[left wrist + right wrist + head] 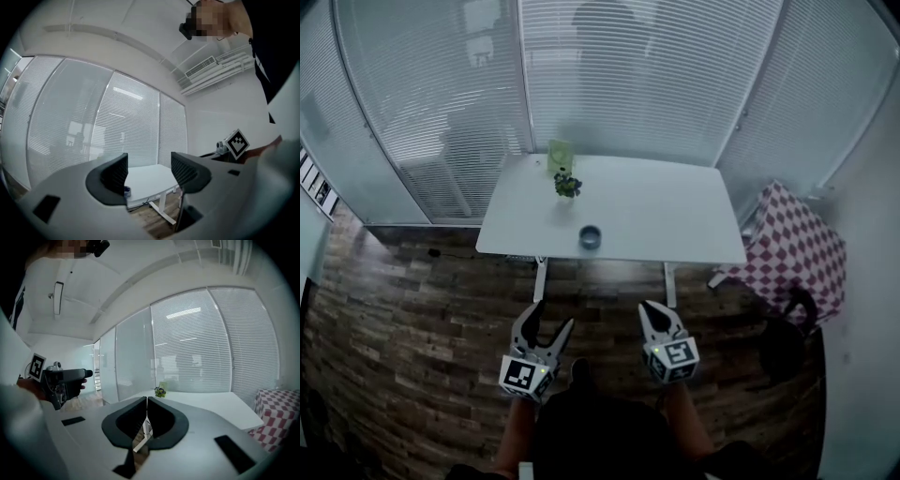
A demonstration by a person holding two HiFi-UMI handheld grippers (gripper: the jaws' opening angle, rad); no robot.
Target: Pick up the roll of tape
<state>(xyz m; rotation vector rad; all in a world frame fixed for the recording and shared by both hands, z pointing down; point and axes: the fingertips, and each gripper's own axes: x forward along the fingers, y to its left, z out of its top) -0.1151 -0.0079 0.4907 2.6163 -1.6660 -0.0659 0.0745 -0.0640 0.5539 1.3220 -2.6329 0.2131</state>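
Observation:
A small blue-grey roll of tape [590, 237] lies near the front edge of the white table [675, 216]. In the left gripper view the roll of tape [127, 191] peeks out beside the left jaw, far off. My left gripper [552, 322] is held over the floor well short of the table, jaws apart and empty; the left gripper [149, 173] shows a wide gap. My right gripper [659, 315] hangs beside it, jaws together; the right gripper [147, 409] has its tips touching with nothing between them.
A small potted plant [567, 185] and a green card [560, 155] stand at the table's back left. A chair with a red-checked cloth [797, 248] stands to the right of the table. Blinds and glass walls close off the far side. Wooden floor lies between me and the table.

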